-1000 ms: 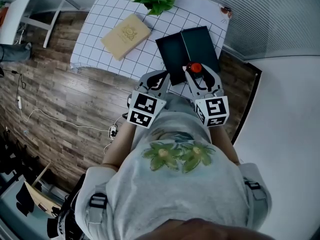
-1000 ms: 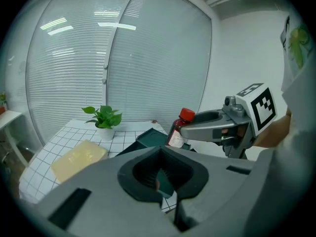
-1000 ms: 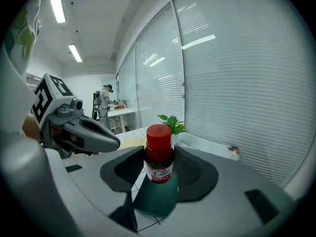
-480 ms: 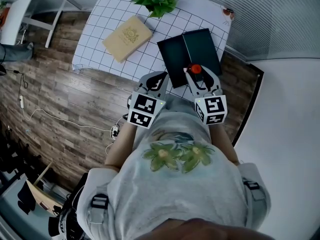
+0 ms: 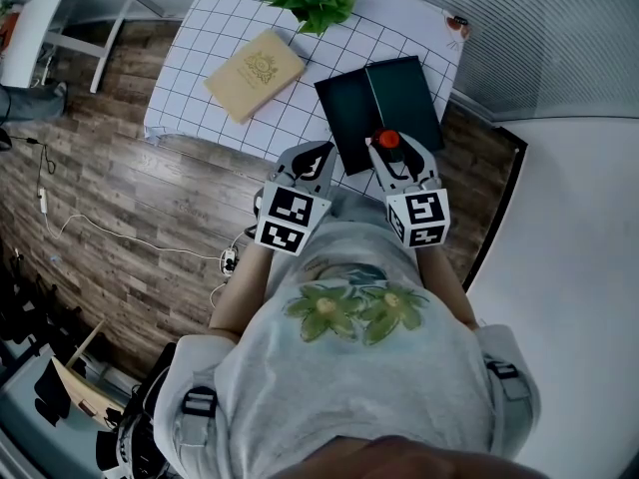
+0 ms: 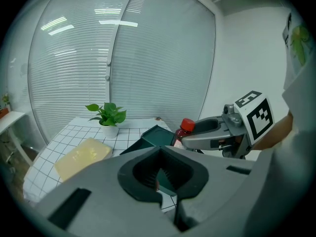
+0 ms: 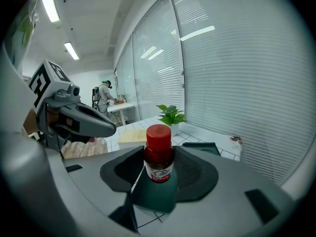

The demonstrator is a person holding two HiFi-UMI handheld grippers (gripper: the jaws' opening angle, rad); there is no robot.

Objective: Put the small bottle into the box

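One small bottle [image 7: 158,154] stands upright, clamped in the right claw [image 7: 159,189] over the box's [image 5: 384,98] near edge; the left claw [image 6: 159,184] is closed, empty.

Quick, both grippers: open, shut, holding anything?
Left gripper: shut, nothing between its jaws.
Right gripper: shut on the small bottle.

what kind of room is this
Probably an office or lab-style workroom: the walls are glazed with slatted blinds, there are ceiling strip lights, and a work table stands on a wood-look floor.
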